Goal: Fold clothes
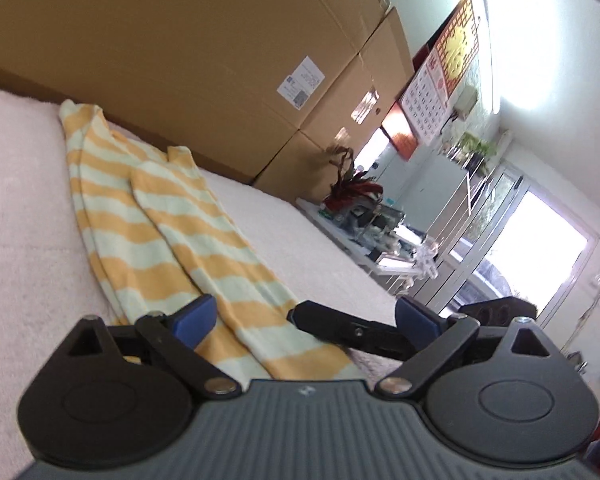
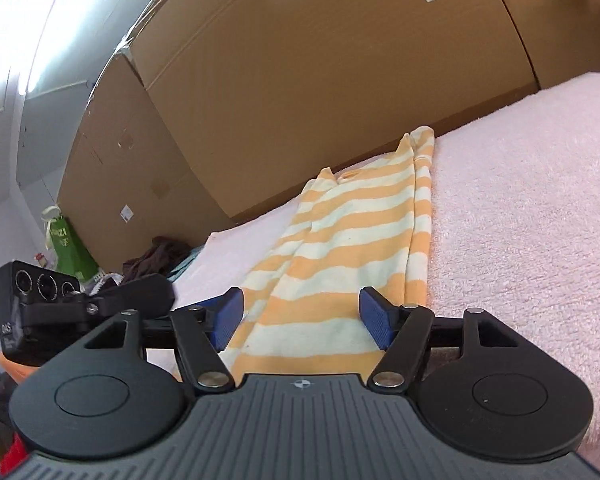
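you've got the striped garment [image 1: 180,216] lying long and narrow on the pink-covered counter [image 2: 520,200], sides already folded in. both the left tongs [image 1: 300,320] and right tongs [image 2: 300,316] gape wide, empty (near hem just ahead). next, pinch that hem's corners and fold lengthwise.

You've got a pale pink fleecy surface [image 2: 520,208] here, and lying flat on it is a yellow-and-white striped garment [image 2: 340,248], folded lengthwise into a long narrow strip.
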Motion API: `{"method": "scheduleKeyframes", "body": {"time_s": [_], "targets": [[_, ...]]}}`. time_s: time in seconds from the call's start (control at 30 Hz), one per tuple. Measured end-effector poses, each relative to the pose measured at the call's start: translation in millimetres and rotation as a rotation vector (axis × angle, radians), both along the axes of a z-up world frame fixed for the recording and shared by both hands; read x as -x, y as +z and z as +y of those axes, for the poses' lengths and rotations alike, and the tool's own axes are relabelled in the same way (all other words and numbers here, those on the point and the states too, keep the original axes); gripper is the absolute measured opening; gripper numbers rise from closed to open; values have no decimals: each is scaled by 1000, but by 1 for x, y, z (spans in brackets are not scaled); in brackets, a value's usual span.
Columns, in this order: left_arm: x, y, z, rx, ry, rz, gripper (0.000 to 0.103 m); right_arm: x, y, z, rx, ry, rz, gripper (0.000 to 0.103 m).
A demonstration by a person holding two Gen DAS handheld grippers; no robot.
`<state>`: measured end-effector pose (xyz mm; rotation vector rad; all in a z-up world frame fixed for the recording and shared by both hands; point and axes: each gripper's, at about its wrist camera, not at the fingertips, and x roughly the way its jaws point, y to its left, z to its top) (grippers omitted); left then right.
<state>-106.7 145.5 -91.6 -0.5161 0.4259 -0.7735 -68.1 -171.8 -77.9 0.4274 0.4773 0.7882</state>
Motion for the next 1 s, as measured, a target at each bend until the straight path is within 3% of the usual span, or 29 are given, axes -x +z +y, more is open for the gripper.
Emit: {"method": "scheduleKeyframes", "body": {"time_s": [0.07,0.13,0.23,0.33,0.4,0.47,0.57,0.67,0.77,0.8,0.83,1.0], "targets": [[9,1,5,26,16,-22,96,-1,-1,-8,-11,-37,38,48],[20,3,7,30,32,-52,96,-3,-3,-17,-20,-80,89,4],[32,1,-4,-57,40,-64,92,3,-8,-33,-107,-47,132,3],[43,-4,-19,-137,36,-75,87,24,-7,-29,-72,28,85,7],[50,-9,-26,-183,47,-86,82,37,-7,-24,-30,65,56,16],[58,-14,-31,-245,80,-114,67,46,-9,-24,-11,58,26,16],[75,-19,-36,-359,140,-182,54,49,-10,-32,-12,45,28,11],[89,-20,-33,-390,170,-199,52,54,-13,-40,0,28,28,4],[102,-18,-37,-441,201,-214,52,62,-14,-41,37,9,17,3],[107,-15,-40,-458,205,-221,52,67,-13,-40,52,1,7,4],[110,-12,-44,-469,201,-232,51,72,-11,-40,66,-6,-7,13],[109,-12,-64,-528,175,-256,62,90,-6,-24,102,33,-97,17]]}}
